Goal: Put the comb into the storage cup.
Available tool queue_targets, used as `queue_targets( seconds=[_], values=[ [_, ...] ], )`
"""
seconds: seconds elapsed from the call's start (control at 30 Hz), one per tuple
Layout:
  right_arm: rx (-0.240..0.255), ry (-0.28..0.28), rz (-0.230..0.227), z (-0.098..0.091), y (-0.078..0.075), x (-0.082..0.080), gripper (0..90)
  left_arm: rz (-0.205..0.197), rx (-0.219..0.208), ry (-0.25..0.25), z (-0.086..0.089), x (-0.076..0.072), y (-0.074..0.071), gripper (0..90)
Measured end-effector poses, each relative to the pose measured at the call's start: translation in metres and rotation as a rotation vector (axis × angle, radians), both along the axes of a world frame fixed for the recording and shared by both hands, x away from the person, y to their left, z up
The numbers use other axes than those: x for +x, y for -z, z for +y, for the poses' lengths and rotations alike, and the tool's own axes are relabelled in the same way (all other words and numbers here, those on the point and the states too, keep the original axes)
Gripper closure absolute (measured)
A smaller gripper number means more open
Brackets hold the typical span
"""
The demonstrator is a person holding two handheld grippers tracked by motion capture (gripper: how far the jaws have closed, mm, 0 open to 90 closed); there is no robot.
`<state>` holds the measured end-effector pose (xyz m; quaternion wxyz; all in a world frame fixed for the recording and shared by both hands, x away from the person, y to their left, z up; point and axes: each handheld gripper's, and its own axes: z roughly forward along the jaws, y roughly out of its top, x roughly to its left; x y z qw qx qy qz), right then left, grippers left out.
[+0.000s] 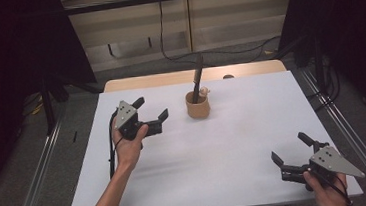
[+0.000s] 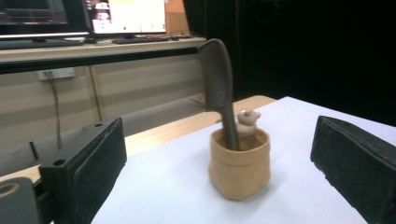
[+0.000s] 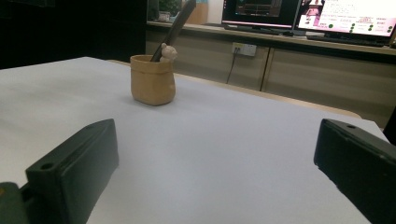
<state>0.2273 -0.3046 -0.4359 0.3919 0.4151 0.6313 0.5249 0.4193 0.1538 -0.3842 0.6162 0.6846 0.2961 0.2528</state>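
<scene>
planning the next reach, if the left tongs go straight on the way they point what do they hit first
Most likely the tan, sack-shaped holder with the dark comb standing in it; it sits almost centred between the open left tongs. Depth is hard to judge.

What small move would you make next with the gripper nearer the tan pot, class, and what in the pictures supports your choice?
Probably ease the left gripper forward toward the comb. Its jaws are open and already frame the tan pot, where the comb stands tilted with its toothed end up beside a small figure. The right gripper, also open, sits much farther off near the table's front corner.
</scene>
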Motion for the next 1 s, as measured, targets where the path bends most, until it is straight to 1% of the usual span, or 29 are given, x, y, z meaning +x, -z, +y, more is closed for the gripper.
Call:
queue_targets(
  seconds=[0.03, 0.1, 0.2, 0.27, 0.3, 0.33, 0.43, 0.47, 0.57, 0.6, 0.63, 0.67, 0.7, 0.77, 0.8, 0.83, 0.87, 0.97, 1.0],
  values=[
    [-0.001, 0.000, 0.000, 0.000, 0.000, 0.000, 0.0, 0.007, -0.002, -0.010, 0.002, -0.001, 0.000, 3.0],
    [-0.003, -0.001, -0.002, 0.000, 0.000, 0.000, 0.0, 0.001, 0.001, -0.036, 0.007, -0.005, 0.000, 3.0],
    [-0.004, -0.002, -0.001, 0.000, 0.000, -0.001, 0.0, 0.000, 0.018, -0.063, 0.012, -0.012, 0.002, 3.1],
    [-0.002, 0.003, 0.001, 0.000, 0.000, 0.000, 0.0, -0.003, 0.027, -0.059, 0.016, -0.018, 0.003, 3.6],
    [-0.002, 0.003, 0.001, 0.000, 0.000, 0.000, 0.0, -0.009, 0.024, -0.067, 0.017, -0.022, 0.003, 3.6],
    [-0.001, 0.005, 0.002, 0.000, 0.000, 0.000, 0.0, -0.012, 0.033, -0.066, 0.018, -0.025, 0.004, 3.7],
    [-0.002, 0.005, 0.002, 0.000, 0.000, 0.000, 0.0, -0.007, 0.039, -0.065, 0.022, -0.032, 0.004, 3.6],
    [-0.005, 0.003, 0.003, 0.000, 0.000, 0.000, 0.0, -0.012, 0.036, -0.070, 0.024, -0.035, 0.004, 3.7],
    [-0.005, 0.005, 0.004, 0.000, 0.000, 0.000, 0.0, -0.005, 0.028, -0.076, 0.027, -0.041, 0.004, 3.6],
    [-0.004, 0.006, 0.002, 0.000, 0.000, 0.000, 0.0, -0.001, 0.045, -0.082, 0.028, -0.042, 0.004, 3.6],
    [-0.003, 0.006, 0.002, 0.000, 0.000, 0.000, 0.0, 0.000, 0.044, -0.093, 0.029, -0.045, 0.004, 3.6],
    [-0.003, 0.007, 0.001, 0.000, 0.000, 0.000, 0.0, -0.007, 0.046, -0.101, 0.030, -0.047, 0.005, 3.6],
    [-0.002, 0.006, 0.001, 0.000, 0.000, 0.000, 0.0, -0.005, 0.034, -0.109, 0.031, -0.050, 0.005, 3.6],
    [-0.004, 0.005, 0.002, 0.000, 0.000, 0.000, 0.0, -0.004, 0.032, -0.122, 0.034, -0.054, 0.006, 3.5],
    [-0.004, 0.006, 0.002, 0.000, 0.000, 0.000, 0.0, 0.000, 0.037, -0.132, 0.035, -0.056, 0.007, 3.5],
    [-0.005, 0.007, 0.004, 0.000, 0.000, 0.000, 0.0, 0.008, 0.032, -0.137, 0.036, -0.057, 0.008, 3.5],
    [-0.006, 0.006, 0.003, 0.000, 0.000, 0.000, 0.0, 0.018, 0.016, -0.136, 0.037, -0.058, 0.008, 3.5],
    [-0.006, 0.005, 0.003, 0.000, 0.000, 0.000, 0.0, 0.019, 0.028, -0.135, 0.041, -0.063, 0.010, 3.5],
    [-0.005, 0.006, 0.004, 0.000, 0.000, 0.000, 0.0, 0.029, 0.037, -0.123, 0.042, -0.065, 0.011, 3.6]
  ],
)
